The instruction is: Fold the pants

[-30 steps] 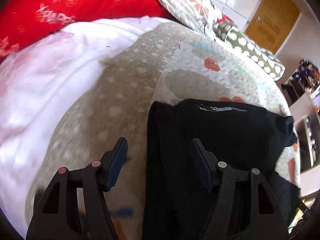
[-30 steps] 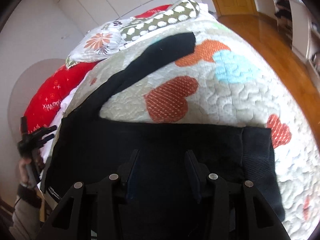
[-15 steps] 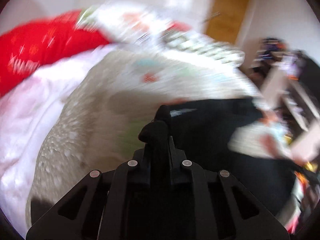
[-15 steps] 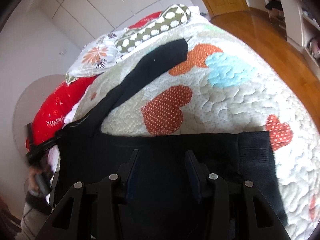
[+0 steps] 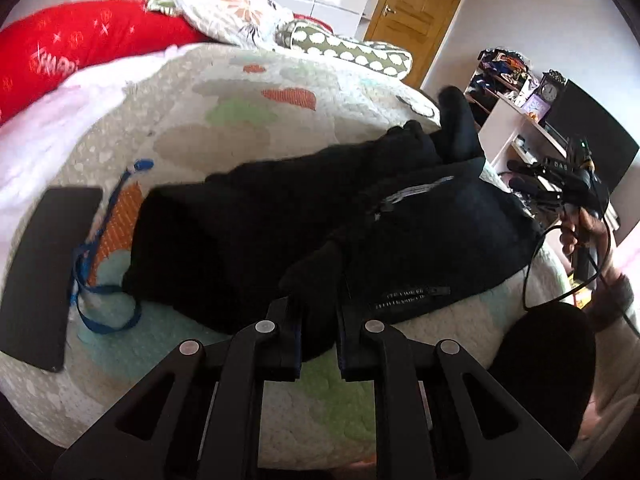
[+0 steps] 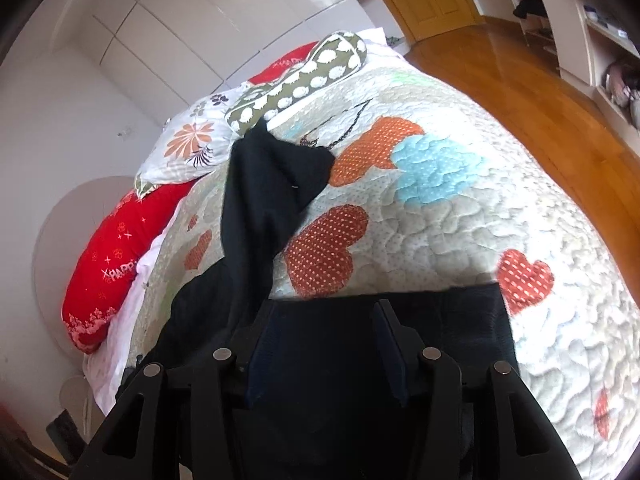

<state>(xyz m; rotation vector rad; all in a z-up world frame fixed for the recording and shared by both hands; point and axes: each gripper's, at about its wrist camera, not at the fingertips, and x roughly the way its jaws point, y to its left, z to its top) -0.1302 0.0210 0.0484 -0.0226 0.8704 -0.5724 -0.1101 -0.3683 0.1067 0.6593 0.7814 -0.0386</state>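
Left wrist view: left hand-held gripper [image 5: 318, 334], angled down, clamps black pants [image 5: 280, 216] beside a dark tablet [image 5: 44, 264]; right hand-held gripper [image 6: 324, 344] jaws have just been opening over the pants.

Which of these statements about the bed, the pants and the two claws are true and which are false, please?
1. The left claw is clamped on a bunch of the black pants. True.
2. The right claw is shut tight. False: its jaws stand apart over the pants fabric.
3. A blue strap lies on the quilt beside the pants. True.
4. The long pillow near the wall is green. False: it is red.
5. The door is wooden. True.
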